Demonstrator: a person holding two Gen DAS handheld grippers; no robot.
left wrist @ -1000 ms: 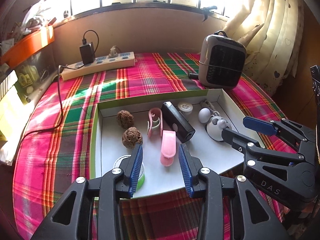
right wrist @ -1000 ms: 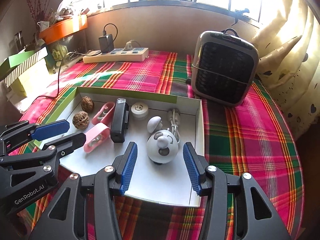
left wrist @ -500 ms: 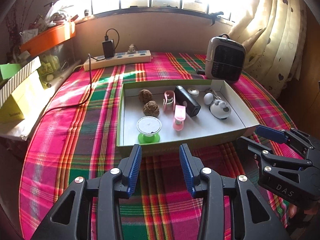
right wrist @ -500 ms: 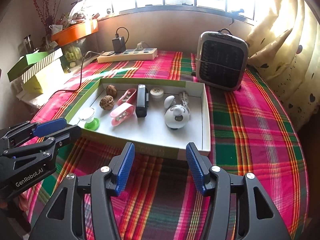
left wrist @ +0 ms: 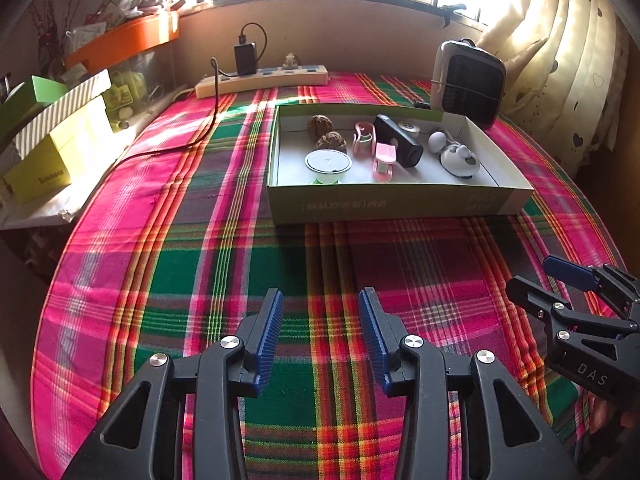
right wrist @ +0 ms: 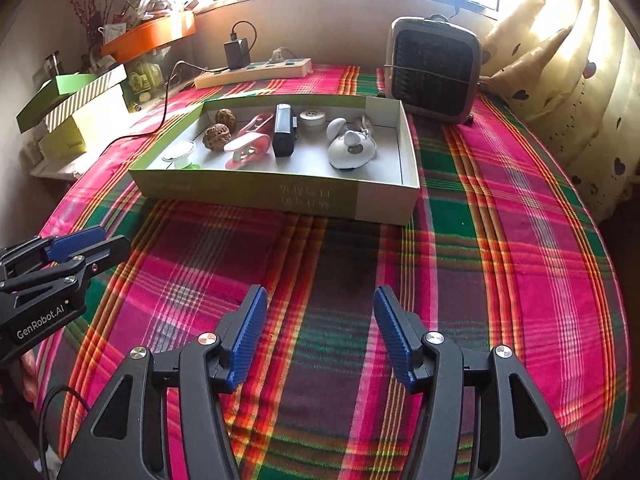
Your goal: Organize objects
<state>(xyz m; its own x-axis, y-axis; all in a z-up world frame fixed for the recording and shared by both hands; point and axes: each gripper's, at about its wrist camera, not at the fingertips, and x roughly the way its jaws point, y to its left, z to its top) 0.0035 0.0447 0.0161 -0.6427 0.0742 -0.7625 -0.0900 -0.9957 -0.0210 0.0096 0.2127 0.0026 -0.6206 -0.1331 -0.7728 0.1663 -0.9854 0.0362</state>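
A shallow green and white box lies on the plaid cloth. Inside are two walnuts, a green spool with a white top, two pink clips, a black device, a small white disc and a white mouse toy. My left gripper is open and empty, well short of the box. My right gripper is open and empty, also near the table's front.
A small heater stands behind the box at the right. A power strip with a charger and its cable lie at the back. Boxes and an orange tray sit left. Curtain hangs right.
Both grippers have pulled back from over the box toward the table's near edge, staying open and empty. The box and its contents have not moved.
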